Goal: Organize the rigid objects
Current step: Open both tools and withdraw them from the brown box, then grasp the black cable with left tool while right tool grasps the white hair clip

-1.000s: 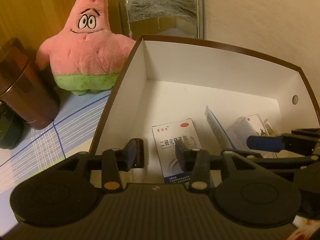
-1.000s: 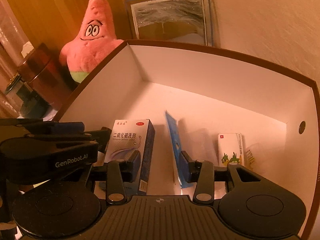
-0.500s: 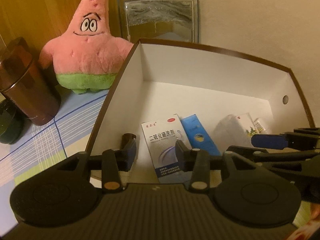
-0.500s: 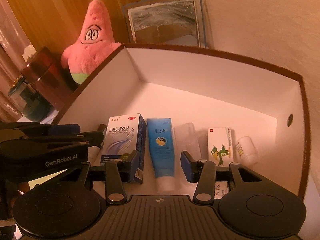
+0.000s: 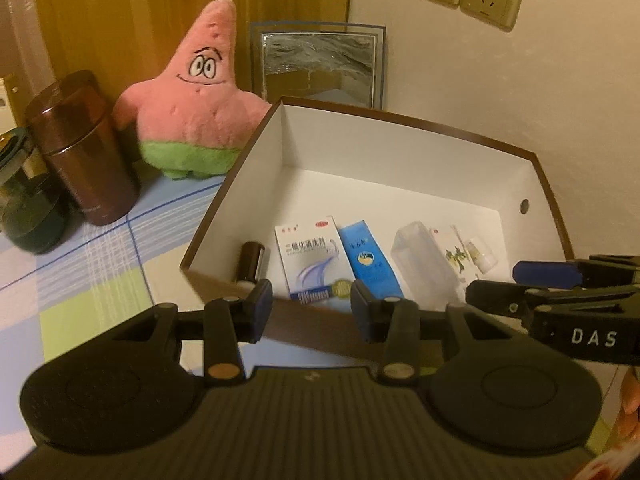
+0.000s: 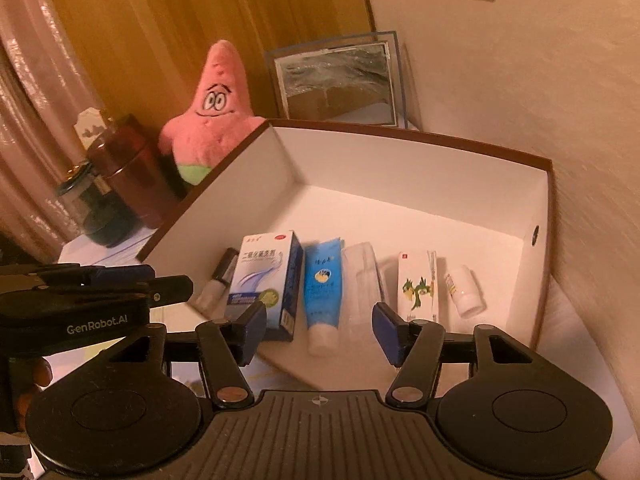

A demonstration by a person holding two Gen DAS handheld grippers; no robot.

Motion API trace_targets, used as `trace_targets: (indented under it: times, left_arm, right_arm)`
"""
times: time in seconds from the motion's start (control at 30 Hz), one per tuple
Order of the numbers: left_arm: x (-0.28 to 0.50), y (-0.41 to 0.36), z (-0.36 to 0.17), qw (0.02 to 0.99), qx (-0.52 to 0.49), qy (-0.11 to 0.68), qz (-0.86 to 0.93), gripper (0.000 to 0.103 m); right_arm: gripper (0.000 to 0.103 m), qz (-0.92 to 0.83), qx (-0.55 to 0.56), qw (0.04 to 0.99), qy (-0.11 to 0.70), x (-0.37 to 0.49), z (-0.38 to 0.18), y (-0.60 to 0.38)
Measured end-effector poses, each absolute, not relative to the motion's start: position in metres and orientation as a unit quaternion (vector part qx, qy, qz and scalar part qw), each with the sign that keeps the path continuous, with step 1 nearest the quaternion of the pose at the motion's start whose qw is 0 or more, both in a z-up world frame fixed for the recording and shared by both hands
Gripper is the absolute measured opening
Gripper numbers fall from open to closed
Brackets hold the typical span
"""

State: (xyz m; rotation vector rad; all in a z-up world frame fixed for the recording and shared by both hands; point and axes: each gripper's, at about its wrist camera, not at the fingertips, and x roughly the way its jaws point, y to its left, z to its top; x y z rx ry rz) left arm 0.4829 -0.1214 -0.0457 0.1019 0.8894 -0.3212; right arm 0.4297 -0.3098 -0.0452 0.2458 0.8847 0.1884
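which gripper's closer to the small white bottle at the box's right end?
Right. The right gripper hovers over the box's near edge, the small white bottle just beyond its right finger, jaws opening and empty. The left gripper sits farther left, facing the white-and-blue carton.

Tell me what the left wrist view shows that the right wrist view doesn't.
Only the left wrist view shows the checked tablecloth and the right tool from the side. Only the right wrist view shows the small white bottle whole and the left tool from the side. Both show the box, blue tube and pink plush.
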Motion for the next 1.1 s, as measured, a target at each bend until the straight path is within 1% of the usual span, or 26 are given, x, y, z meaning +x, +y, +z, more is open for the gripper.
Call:
trace_targets:
  times: [0.47, 0.8, 1.1]
  left_arm:
    - [0.398, -0.088, -0.029, 0.900, 0.024, 0.419, -0.117, 0.040]
    - [0.348, -0.056, -0.036, 0.901, 0.004, 0.427, -0.076, 0.040]
    - [0.317, -0.027, -0.046, 0.893, -0.020, 0.448, -0.042, 0.040]
  right_arm:
    - [0.061, 0.151, 0.100, 0.887, 0.425, 0.370, -0.033, -0.289]
    - [0.061, 0.198, 0.081, 0.875, 0.434, 0.337, -0.043, -0.263]
    - [0.061, 0.225, 0.066, 0.863, 0.447, 0.324, -0.058, -0.238]
